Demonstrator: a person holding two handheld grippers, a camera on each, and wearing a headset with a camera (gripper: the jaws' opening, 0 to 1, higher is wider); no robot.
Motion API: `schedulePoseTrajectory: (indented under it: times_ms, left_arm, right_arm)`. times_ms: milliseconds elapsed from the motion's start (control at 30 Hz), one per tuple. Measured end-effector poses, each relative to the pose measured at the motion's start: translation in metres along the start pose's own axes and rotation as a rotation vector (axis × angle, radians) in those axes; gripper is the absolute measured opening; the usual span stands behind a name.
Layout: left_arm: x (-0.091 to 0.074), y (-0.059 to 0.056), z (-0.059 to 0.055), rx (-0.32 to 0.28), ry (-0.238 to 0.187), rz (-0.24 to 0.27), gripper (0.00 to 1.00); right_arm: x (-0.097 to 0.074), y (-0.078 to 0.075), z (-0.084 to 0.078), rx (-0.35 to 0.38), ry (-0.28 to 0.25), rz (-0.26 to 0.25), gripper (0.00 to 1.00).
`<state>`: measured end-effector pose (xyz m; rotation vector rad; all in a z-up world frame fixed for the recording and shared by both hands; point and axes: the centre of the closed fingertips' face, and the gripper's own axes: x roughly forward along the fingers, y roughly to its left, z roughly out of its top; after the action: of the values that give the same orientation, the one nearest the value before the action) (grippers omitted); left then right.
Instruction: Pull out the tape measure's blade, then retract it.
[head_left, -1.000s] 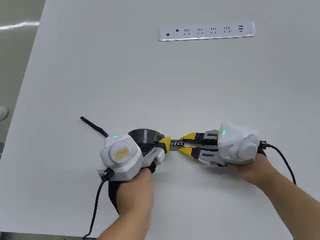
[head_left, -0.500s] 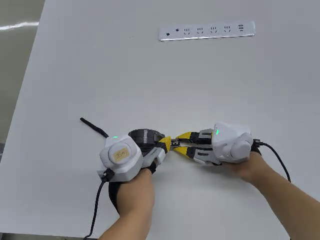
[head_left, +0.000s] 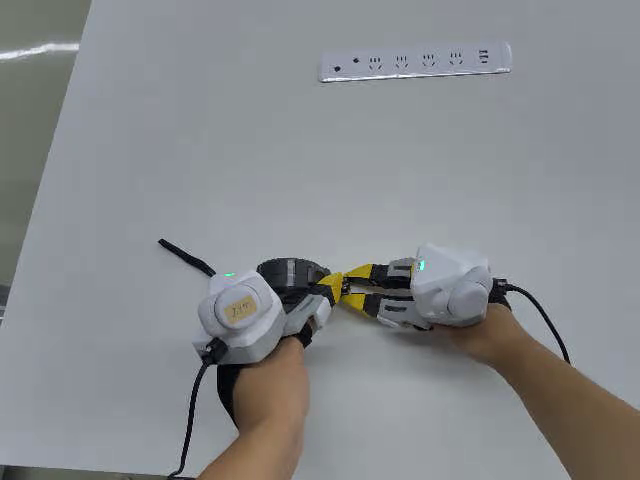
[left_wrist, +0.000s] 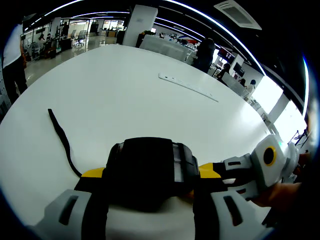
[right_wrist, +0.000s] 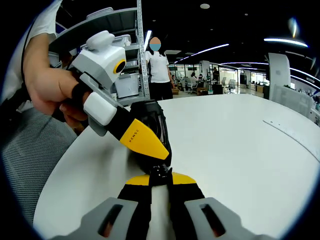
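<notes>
White table (head_left: 200, 130): power strip (head_left: 413, 61), tape measure (head_left: 292, 270)

The tape measure (head_left: 290, 270) has a round black case with a grey band around its edge. It sits low on the desk (head_left: 300, 150) at the near edge, its flat side facing upward. The left claw (head_left: 322, 288) clamps the case, one yellow jaw on each side. A black wrist strap (head_left: 185, 255) leaves the case on the side away from the blade mouth and lies loose and slightly curved on the desk. The blade (right_wrist: 159, 171) is almost fully inside the case. A short dark stub with the end hook projects from the mouth, and the tips of the right claw (head_left: 355, 284) pinch it directly beside the case.
</notes>
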<state>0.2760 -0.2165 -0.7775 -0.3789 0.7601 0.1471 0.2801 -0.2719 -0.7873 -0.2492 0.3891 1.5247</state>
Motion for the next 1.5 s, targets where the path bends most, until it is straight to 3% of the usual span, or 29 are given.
schedulePoseTrajectory:
  times_ms: [1000, 1200, 1500]
  left_arm:
    - [0.0007, -0.0003, 0.0002, -0.001, -0.003, -0.006, 0.67]
    - [0.0008, -0.0009, 0.0007, 0.005, -0.016, -0.016, 0.68]
    - [0.0016, -0.0017, -0.0015, 0.044, 0.0, -0.024, 0.69]
  right_arm:
    - [0.0042, 0.0002, 0.0016, -0.004, -0.006, 0.005, 0.13]
    - [0.0041, 0.0006, 0.0012, 0.004, -0.003, 0.008, 0.13]
    - [0.0025, 0.0015, 0.001, 0.021, -0.003, 0.014, 0.16]
